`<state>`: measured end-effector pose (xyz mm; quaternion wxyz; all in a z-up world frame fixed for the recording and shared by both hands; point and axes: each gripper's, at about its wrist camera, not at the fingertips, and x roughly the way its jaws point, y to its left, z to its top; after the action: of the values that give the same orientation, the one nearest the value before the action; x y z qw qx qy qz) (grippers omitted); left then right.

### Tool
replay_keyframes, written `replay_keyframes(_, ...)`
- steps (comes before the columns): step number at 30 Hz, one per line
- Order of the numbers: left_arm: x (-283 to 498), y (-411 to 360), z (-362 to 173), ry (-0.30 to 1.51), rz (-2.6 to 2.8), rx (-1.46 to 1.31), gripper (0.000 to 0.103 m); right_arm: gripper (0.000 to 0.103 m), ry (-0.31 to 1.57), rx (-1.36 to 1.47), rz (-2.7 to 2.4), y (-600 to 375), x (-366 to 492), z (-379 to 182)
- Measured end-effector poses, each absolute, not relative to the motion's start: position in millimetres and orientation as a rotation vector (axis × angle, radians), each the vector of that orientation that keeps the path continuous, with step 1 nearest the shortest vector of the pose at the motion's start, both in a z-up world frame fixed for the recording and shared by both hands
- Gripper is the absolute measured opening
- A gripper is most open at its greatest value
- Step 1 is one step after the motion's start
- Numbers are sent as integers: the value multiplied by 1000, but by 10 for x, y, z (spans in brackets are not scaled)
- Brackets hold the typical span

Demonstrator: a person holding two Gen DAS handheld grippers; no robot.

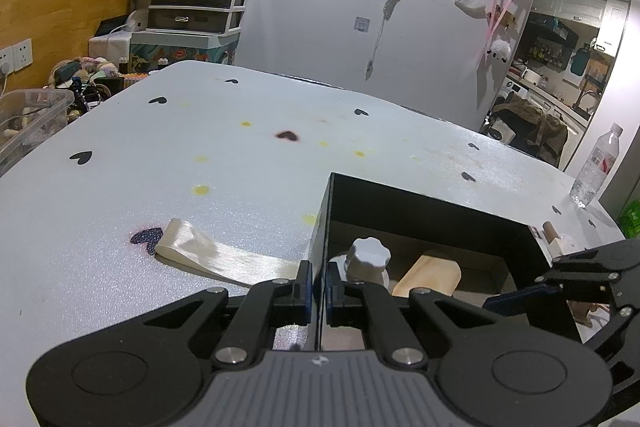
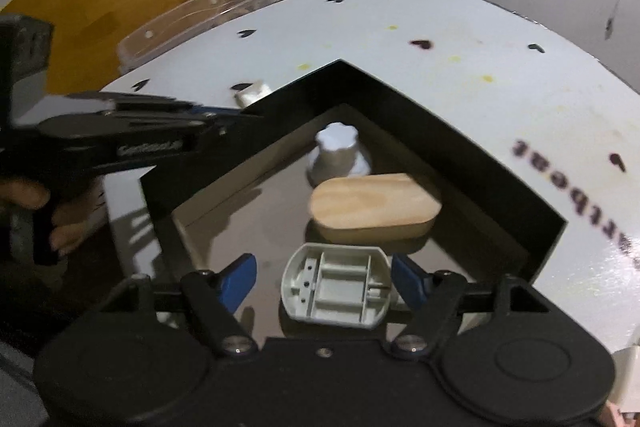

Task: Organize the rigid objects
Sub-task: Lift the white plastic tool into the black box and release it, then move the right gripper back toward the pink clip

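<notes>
A black open box (image 1: 420,203) (image 2: 400,99) stands on the white table. Inside lie a white knobbed lid (image 1: 368,255) (image 2: 338,155), a wooden oval block (image 1: 428,275) (image 2: 376,207) and a grey plastic tray piece (image 2: 336,285). My left gripper (image 1: 319,283) is shut on the box's left wall; it shows from the side in the right wrist view (image 2: 224,115). My right gripper (image 2: 324,279) is open above the box, its blue pads either side of the grey piece, not touching it. It shows in the left wrist view (image 1: 540,291).
A cream ribbon-like wedge (image 1: 200,255) (image 2: 252,93) lies on the table left of the box. A water bottle (image 1: 596,167) stands at the far right edge. A clear plastic bin (image 2: 192,23) sits beyond the table's left edge.
</notes>
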<state>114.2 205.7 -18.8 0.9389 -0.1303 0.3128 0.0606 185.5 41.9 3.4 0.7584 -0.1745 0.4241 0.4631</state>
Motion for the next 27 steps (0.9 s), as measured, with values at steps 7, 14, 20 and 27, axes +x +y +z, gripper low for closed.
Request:
replay_keyframes(7, 1144, 2061, -202, 640, 126, -266, 6, 76, 857, -322, 959, 236, 1844, 182)
replay_keyframes(14, 1146, 2063, -210, 643, 130, -262, 6, 92, 717, -205, 857, -145, 1838, 419)
replay_keyframes(20, 1146, 2064, -210, 644, 130, -262, 6, 102, 626, -59, 638, -713, 1906, 500)
replay_keyframes(27, 1152, 2070, -212, 646, 133, -261, 6, 103, 615, 30, 265, -1280, 1961, 341)
